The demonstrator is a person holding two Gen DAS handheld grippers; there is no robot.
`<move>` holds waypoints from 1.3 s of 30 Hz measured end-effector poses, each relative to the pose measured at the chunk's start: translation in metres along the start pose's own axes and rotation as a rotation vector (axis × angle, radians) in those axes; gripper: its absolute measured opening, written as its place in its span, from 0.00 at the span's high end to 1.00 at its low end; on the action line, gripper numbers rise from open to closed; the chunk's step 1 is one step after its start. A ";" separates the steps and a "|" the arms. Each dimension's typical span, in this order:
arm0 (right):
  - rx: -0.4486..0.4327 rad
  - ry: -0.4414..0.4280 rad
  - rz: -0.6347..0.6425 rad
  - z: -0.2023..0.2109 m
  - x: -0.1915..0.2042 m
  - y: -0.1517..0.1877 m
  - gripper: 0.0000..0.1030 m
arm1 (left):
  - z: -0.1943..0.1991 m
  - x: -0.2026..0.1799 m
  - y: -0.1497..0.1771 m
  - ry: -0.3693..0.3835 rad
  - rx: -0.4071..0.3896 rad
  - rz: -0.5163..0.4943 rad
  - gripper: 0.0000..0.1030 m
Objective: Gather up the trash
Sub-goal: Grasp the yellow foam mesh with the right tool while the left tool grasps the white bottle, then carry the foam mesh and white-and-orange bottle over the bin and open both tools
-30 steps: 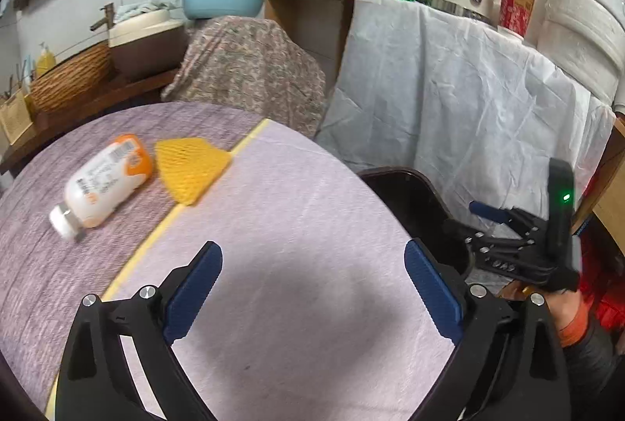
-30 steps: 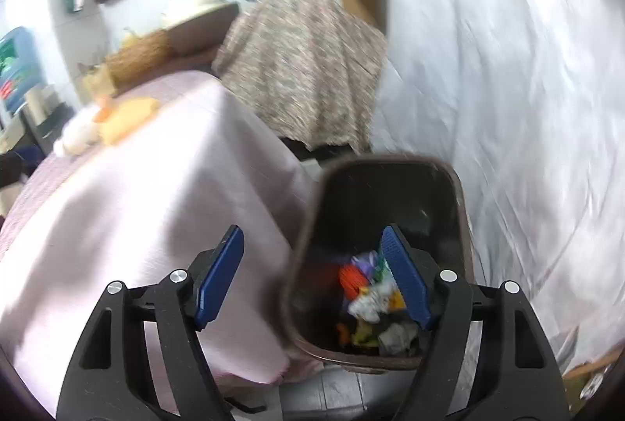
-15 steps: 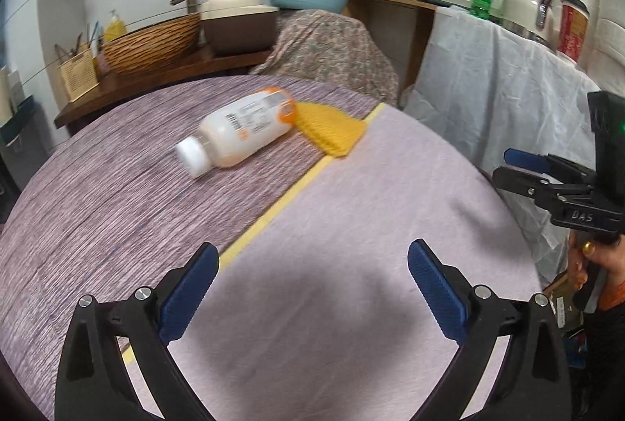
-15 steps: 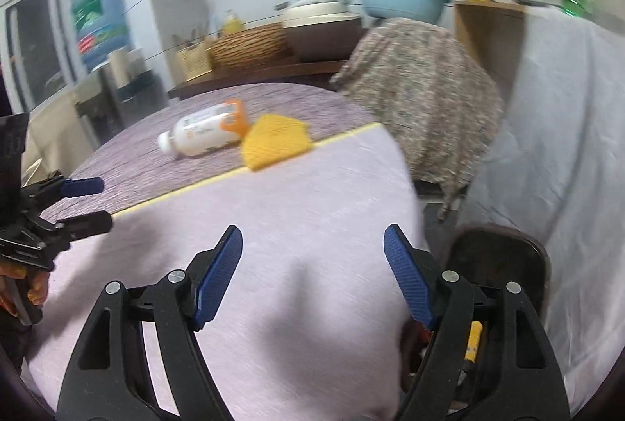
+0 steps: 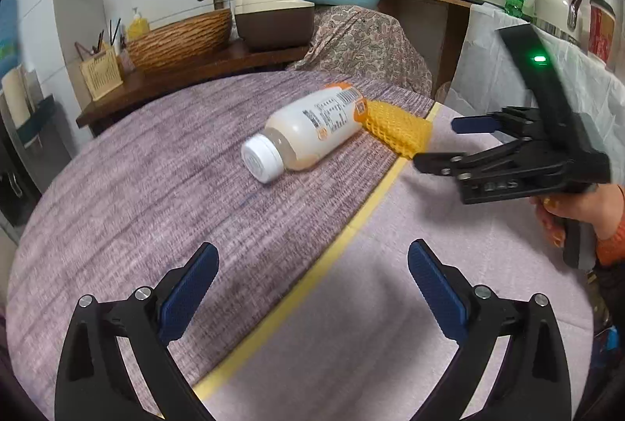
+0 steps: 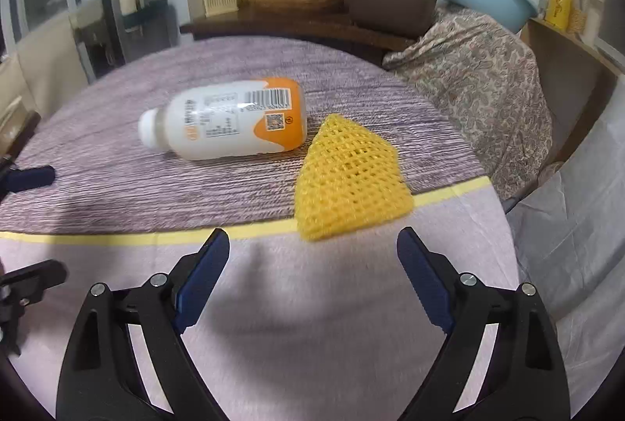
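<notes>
Table (image 6: 117, 186): capped bottle (image 6: 226, 120) on side, touching yellow foam net (image 6: 347, 178).

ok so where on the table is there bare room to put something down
Bare patches: the pale cloth on the near side of the yellow stripe, in front of the open right tool, and the wide purple cloth left of the bottle. Crowded: the far right part, where the bottle and the yellow foam net lie close together, the net lapping over the stripe.

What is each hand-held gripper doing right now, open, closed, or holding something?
Left hand-held gripper: open, holding nothing.
Right hand-held gripper: open, holding nothing, aimed at the yellow foam mesh sleeve.
</notes>
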State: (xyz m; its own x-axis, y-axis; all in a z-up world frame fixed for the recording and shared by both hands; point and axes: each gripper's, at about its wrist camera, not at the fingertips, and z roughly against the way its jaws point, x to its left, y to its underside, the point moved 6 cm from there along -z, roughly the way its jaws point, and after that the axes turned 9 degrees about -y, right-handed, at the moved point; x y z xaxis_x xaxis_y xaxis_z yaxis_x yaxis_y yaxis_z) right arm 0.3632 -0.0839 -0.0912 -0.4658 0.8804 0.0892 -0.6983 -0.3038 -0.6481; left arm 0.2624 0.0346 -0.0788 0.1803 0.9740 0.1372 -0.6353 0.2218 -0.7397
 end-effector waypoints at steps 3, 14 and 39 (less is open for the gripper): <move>0.048 0.051 0.005 -0.026 -0.009 -0.007 0.28 | -0.010 0.003 -0.019 -0.007 -0.021 -0.048 0.05; -0.035 0.062 -0.009 0.016 -0.023 -0.006 0.81 | -0.074 -0.021 -0.086 -0.093 0.040 -0.372 0.05; -0.269 0.034 -0.233 0.168 -0.065 0.138 0.81 | -0.077 -0.050 -0.066 -0.102 0.128 -0.334 0.39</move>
State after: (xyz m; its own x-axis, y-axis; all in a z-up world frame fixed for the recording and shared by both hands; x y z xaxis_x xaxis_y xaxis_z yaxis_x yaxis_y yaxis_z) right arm 0.2065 -0.2444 -0.0594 -0.2894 0.9278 0.2355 -0.6136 0.0090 -0.7896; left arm 0.3529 -0.0324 -0.0874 0.3222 0.8449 0.4270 -0.6439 0.5262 -0.5553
